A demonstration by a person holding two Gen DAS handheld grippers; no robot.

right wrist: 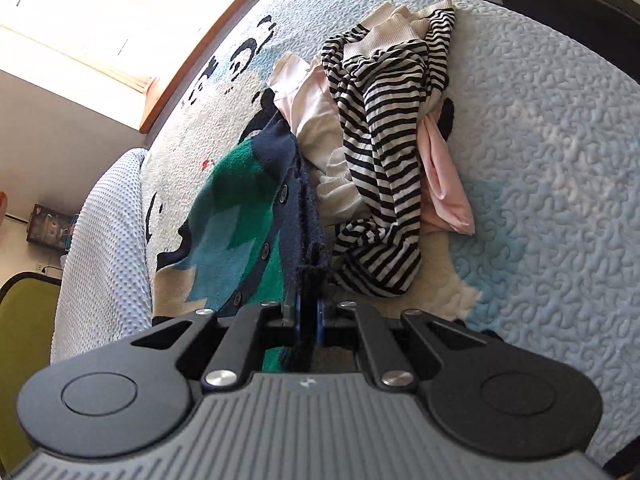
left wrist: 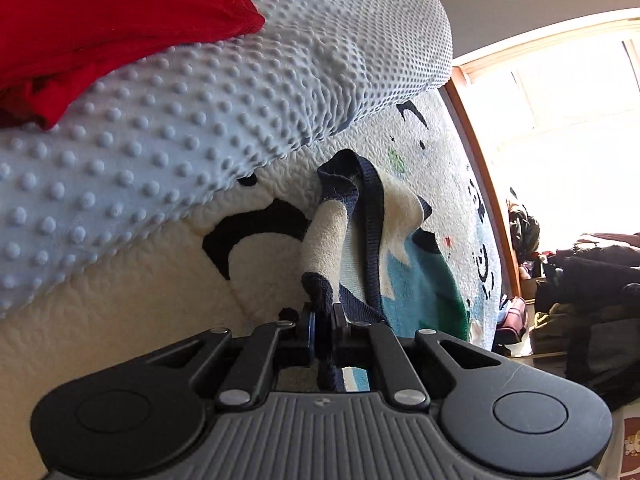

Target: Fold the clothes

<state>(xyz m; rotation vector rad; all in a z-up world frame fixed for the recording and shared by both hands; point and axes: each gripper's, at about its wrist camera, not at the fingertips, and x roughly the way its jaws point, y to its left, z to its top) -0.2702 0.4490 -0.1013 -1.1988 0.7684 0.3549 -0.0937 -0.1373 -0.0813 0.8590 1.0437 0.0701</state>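
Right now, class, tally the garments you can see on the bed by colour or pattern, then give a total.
Red: 1, the red garment
Navy, green and blue knit: 1, the cardigan
Black-and-white striped: 1, the striped top
Pink: 1, the pink garment
Cream or white: 1, the cream garment
Total: 5

Red garment [left wrist: 100, 32] cut by the frame edge; cardigan's [right wrist: 240, 216] lower hem behind right gripper [right wrist: 308, 312].

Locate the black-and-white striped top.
In the right wrist view the striped top lies crumpled on the quilted bedspread, right of the cardigan, over pink and white clothes.
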